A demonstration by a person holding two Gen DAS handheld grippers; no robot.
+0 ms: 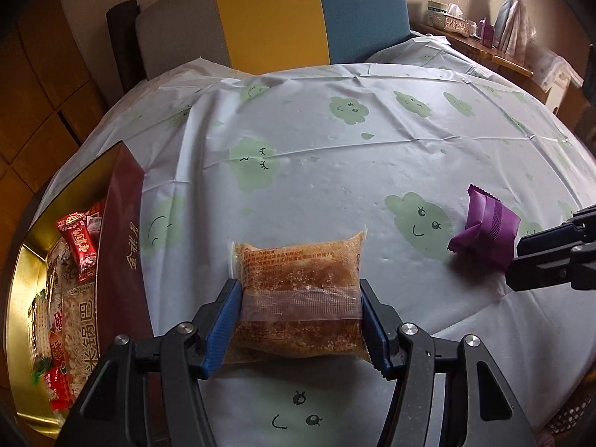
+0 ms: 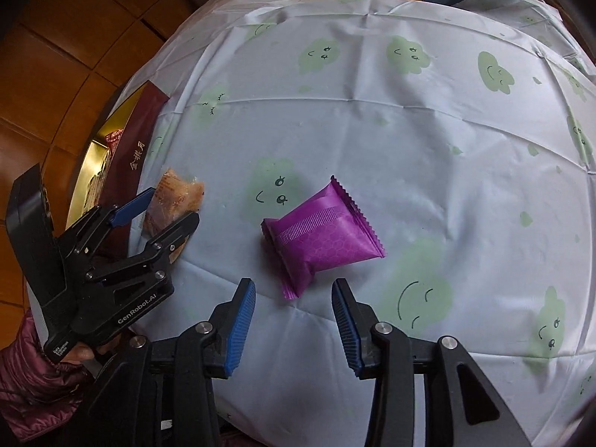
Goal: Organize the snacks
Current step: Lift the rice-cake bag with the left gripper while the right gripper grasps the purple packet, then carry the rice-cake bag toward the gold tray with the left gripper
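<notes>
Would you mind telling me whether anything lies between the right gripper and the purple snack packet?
Nothing visible does. The right gripper has open jaws just short of the purple snack packet, with only bare tablecloth between. The left gripper, holding the brown snack packet, is off to the side.

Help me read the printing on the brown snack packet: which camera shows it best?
The left wrist view: the brown snack packet fills the centre between the left gripper pads, red print facing the lens. The right wrist view shows only a small, distant part of it, partly hidden by that gripper.
</notes>
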